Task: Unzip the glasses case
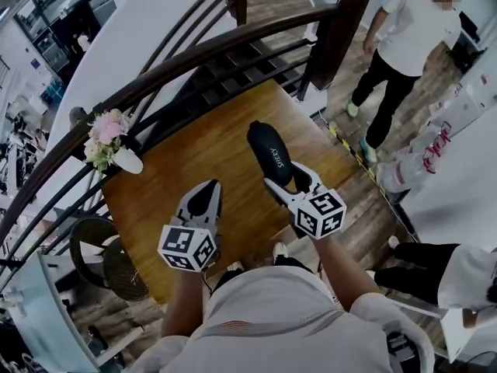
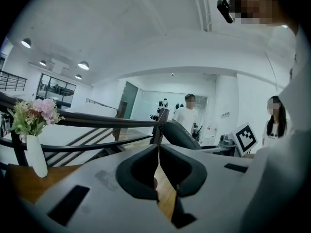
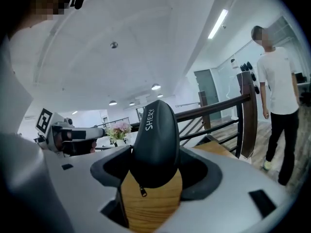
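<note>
Right gripper (image 1: pixel 290 183) clamped on near end of glasses case (image 1: pixel 269 149), long axis running straight out ahead of its jaws, zip pull (image 3: pixel 143 192) dangling at the gripped end; left gripper (image 1: pixel 203 198), jaws together and empty, sits just beside on its left.

"What does it look like?"

"A dark grey, rounded, hard-shell glasses case (image 3: pixel 154 144), long and slim, with white SHERY lettering along its top."

"Open or closed?"

"Closed. The two halves meet with no gap showing, and a small zip pull (image 3: pixel 143 192) dangles under the near end."

"Where is it?"

"In the air over the brown wooden tabletop (image 1: pixel 194 162). Its near end is clamped between the jaws of the right gripper (image 1: pixel 293 181), and the far end tilts up and away."
</note>
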Demonstrator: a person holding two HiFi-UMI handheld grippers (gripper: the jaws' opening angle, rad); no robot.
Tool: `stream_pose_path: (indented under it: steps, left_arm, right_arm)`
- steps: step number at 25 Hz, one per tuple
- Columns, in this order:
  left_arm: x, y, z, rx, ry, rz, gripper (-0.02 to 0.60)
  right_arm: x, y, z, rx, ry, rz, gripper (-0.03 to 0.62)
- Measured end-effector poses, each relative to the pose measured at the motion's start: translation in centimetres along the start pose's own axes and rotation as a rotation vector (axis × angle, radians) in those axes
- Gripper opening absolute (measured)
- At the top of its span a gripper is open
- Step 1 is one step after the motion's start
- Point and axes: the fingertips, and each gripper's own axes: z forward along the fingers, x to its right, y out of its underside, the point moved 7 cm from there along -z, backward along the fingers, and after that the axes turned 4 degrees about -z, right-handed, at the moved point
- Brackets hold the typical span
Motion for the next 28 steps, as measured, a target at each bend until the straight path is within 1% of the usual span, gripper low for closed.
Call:
stream_pose_path:
  steps: [2, 4, 5, 7, 8, 9, 11, 12, 17, 19, 21, 23, 26, 28]
  left_arm:
    - [0.9, -0.3, 0.3, -0.001, 0.043, -0.021, 0.021]
    - [1.8, -0.6, 0.8, -0.004, 0.136, -0.064, 0.023]
    - [2.1, -0.9, 1.1, -0.003, 0.195, -0.091, 0.045]
    - [2.8, -1.5, 1.7, 0.009, 0.315, -0.157, 0.206]
    - [3.2, -2.0, 2.1, 0.021, 0.365, -0.193, 0.234]
    - [3.5, -2.6, 2.3, 0.033, 0.405, -0.229, 0.249]
    - [4.1, -3.5, 2.6, 0.051, 0.468, -0.283, 0.280]
    - [4.3, -3.8, 2.7, 0.054, 0.490, -0.299, 0.284]
    - [5.8, -4.7, 3.3, 0.042, 0.576, -0.341, 0.307]
    - [6.5, -5.1, 3.5, 0.044, 0.597, -0.342, 0.308]
    - [7.0, -5.3, 3.8, 0.049, 0.605, -0.338, 0.308]
    - [7.2, -5.2, 4.3, 0.058, 0.601, -0.333, 0.308]
    - [6.9, -4.8, 4.6, 0.060, 0.574, -0.322, 0.304]
    - [6.8, -4.6, 4.6, 0.052, 0.578, -0.333, 0.277]
  right_arm:
    - [0.0, -0.8, -0.6, 0.016, -0.014, -0.020, 0.350]
    - [-0.2, -1.8, -1.2, 0.038, -0.032, -0.066, 0.350]
    - [-0.3, -2.3, -1.4, 0.054, -0.045, -0.096, 0.350]
    - [-0.7, -3.5, -1.9, 0.090, -0.084, -0.156, 0.350]
    - [-0.9, -4.0, -2.2, 0.108, -0.110, -0.186, 0.351]
    - [-1.1, -4.6, -2.4, 0.124, -0.138, -0.218, 0.351]
    - [-1.9, -5.3, -2.9, 0.146, -0.200, -0.281, 0.351]
    - [-2.3, -5.5, -3.1, 0.153, -0.230, -0.310, 0.351]
    - [-4.1, -6.0, -4.1, 0.160, -0.343, -0.410, 0.351]
    - [-5.1, -6.0, -4.2, 0.156, -0.392, -0.458, 0.351]
    - [-6.0, -5.5, -4.2, 0.134, -0.439, -0.494, 0.351]
    - [-6.3, -5.0, -4.3, 0.115, -0.468, -0.505, 0.351]
    - [-6.1, -4.3, -4.0, 0.089, -0.481, -0.497, 0.353]
    - [-6.1, -4.1, -3.9, 0.076, -0.483, -0.495, 0.353]
